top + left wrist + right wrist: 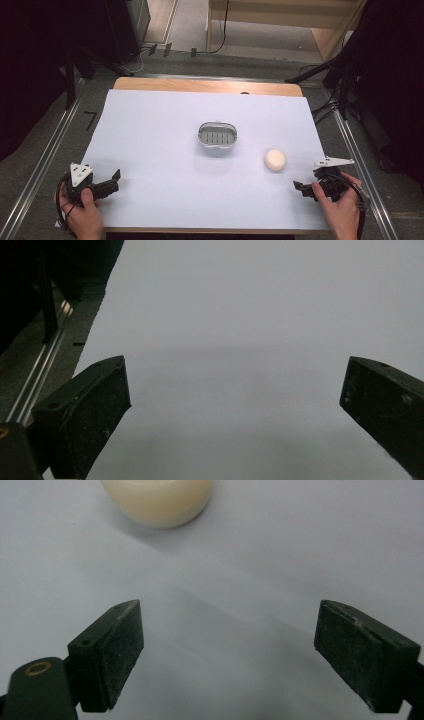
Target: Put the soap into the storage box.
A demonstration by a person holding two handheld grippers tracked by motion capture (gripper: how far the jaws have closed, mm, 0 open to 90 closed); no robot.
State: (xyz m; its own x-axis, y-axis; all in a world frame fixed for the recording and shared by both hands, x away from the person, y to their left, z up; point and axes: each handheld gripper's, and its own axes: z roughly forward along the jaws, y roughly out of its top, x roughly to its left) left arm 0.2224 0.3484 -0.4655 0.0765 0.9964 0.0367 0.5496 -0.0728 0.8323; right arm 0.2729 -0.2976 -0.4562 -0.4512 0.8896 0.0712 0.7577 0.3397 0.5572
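Container: a small grey oval dish [217, 136] with a slatted insert stood near the middle of the white sheet [165, 165]; nothing lay in it.
Thing in hand's reach: a cream-coloured round soap [275, 159] lay flat on the sheet, to the right of the dish and well apart from it; in the right gripper view its lower rim [157, 500] showed at the top edge.
Axis: the soap looked nearly round from above, so no long axis could be told; the dish ran longer from side to side.
Right gripper [303, 188]: held in a hand at the near right of the sheet, pointed left and a little forward, near the soap but apart from it; fingers [112, 650] stood wide, with bare sheet between them.
Left gripper [113, 181]: held at the near left corner of the sheet, well apart from dish and soap; fingers [95, 410] stood wide over bare sheet.
Edges: the table [200, 85] showed as a wooden strip beyond the sheet's far edge; metal rails [45, 160] ran along both sides.
Open room: broad bare sheet lay between the two grippers and around the dish.
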